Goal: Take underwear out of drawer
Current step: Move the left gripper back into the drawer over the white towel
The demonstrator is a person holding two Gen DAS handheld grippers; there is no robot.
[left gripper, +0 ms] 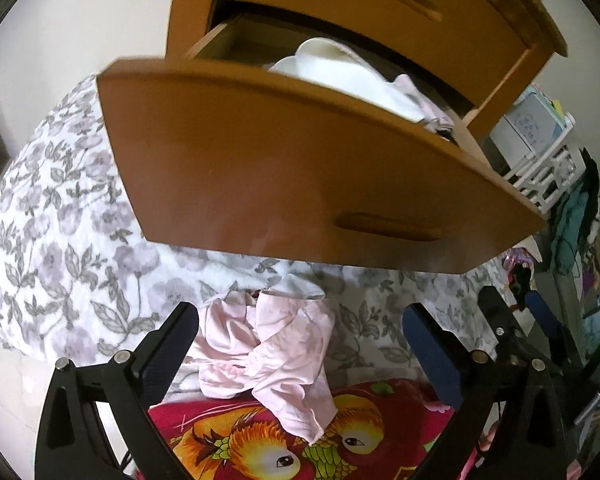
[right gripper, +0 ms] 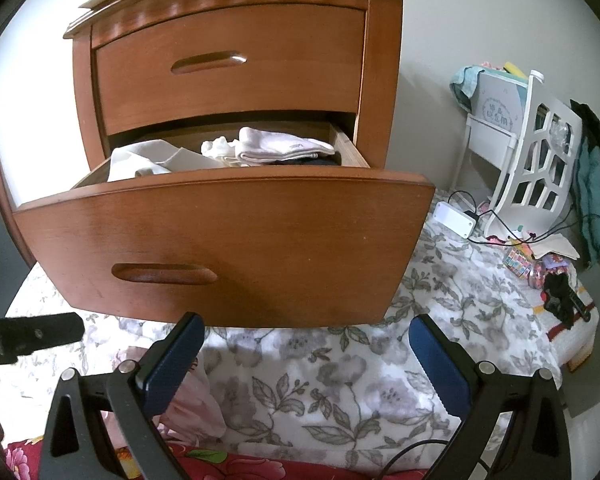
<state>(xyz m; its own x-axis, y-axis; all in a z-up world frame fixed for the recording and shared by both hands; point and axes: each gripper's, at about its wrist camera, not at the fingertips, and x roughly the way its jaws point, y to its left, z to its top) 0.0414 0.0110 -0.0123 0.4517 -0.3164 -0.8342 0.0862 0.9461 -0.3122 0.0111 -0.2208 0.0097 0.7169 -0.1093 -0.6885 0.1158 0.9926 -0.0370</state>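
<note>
Pink underwear (left gripper: 268, 356) lies crumpled on the floral bed cover (left gripper: 60, 240), below the open drawer (left gripper: 284, 168). It sits between the left gripper's (left gripper: 300, 344) fingers, which are spread wide and not touching it. The right gripper's (right gripper: 306, 352) fingers are also spread, holding nothing, with the underwear just left of them.

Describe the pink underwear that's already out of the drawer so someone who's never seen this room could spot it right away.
Start at the wooden nightstand with its lower drawer pulled open. Below the drawer front lies a grey floral blanket; the pink underwear sits crumpled there, its lower edge draped onto a red blanket with parrots. It is pale pink and outside the drawer, unlike the white folded clothes inside.
</note>
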